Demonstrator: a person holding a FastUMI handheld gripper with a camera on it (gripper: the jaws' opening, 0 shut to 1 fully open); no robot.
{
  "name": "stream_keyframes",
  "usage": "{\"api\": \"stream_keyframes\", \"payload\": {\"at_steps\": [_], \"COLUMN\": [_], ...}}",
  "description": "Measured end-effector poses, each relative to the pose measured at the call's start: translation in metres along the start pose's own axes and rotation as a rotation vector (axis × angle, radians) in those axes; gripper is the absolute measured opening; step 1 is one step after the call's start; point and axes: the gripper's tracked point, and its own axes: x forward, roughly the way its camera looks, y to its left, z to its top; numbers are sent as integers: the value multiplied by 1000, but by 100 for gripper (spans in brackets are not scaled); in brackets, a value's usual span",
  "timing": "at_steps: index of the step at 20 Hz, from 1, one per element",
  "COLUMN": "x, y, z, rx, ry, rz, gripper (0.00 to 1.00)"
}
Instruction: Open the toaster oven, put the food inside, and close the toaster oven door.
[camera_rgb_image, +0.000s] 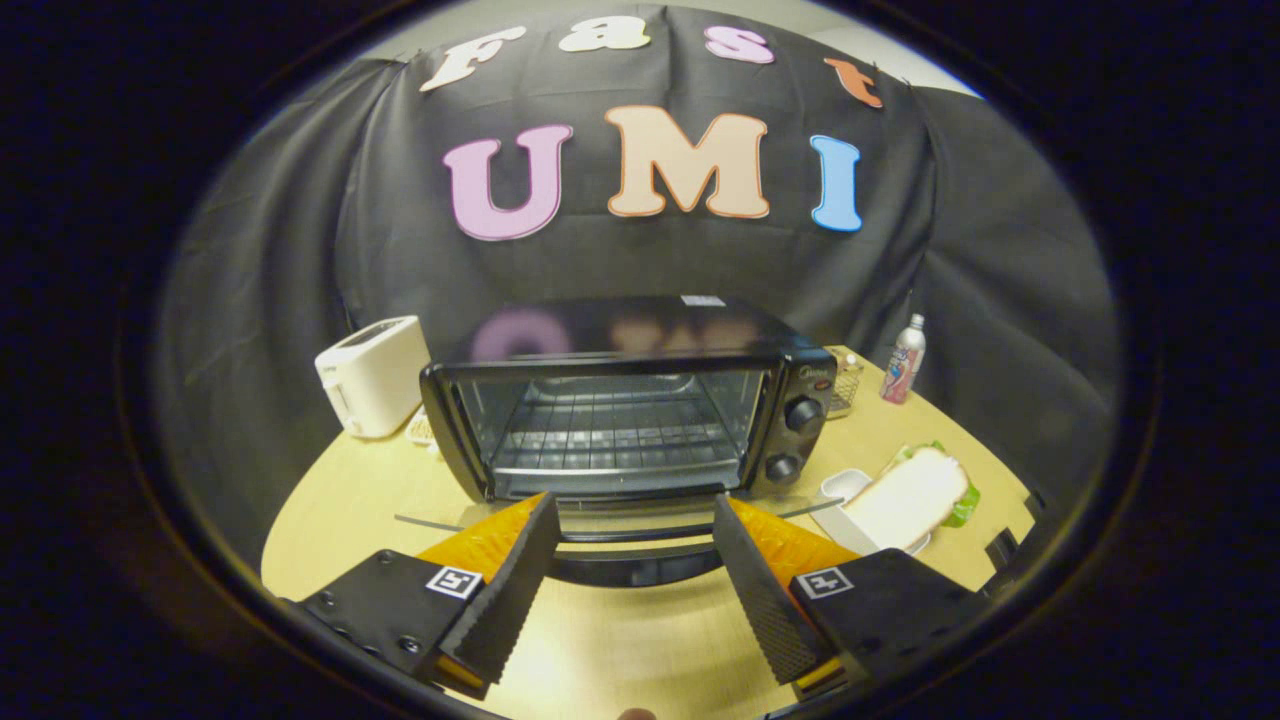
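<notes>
The toaster oven (625, 400) sits mid-frame on the table (340, 500), its glass door (610, 520) already dropped flat toward the camera, so the rack is free for loading. The gripper (635, 520) hangs just before that door, fingers spread and holding nothing. The sandwich (910, 497) waits on a white tray (840, 487) at lower right, beside the oven's knobs; fetching it looks like the next step.

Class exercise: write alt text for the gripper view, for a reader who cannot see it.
An open claw hovers at the lowered glass door of a black toaster oven on a wooden table, its wire rack bare. A sandwich on a white tray sits right of the oven; a white toaster stands left.
</notes>
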Motion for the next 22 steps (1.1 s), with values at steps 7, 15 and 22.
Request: {"api": "stream_keyframes", "payload": {"at_steps": [7, 15, 22], "x": [24, 41, 35], "y": [10, 12, -8], "z": [-65, -94, -64], "rx": [-122, -90, -94], "ry": [129, 188, 148], "rz": [18, 33, 67], "gripper": [94, 94, 98]}}
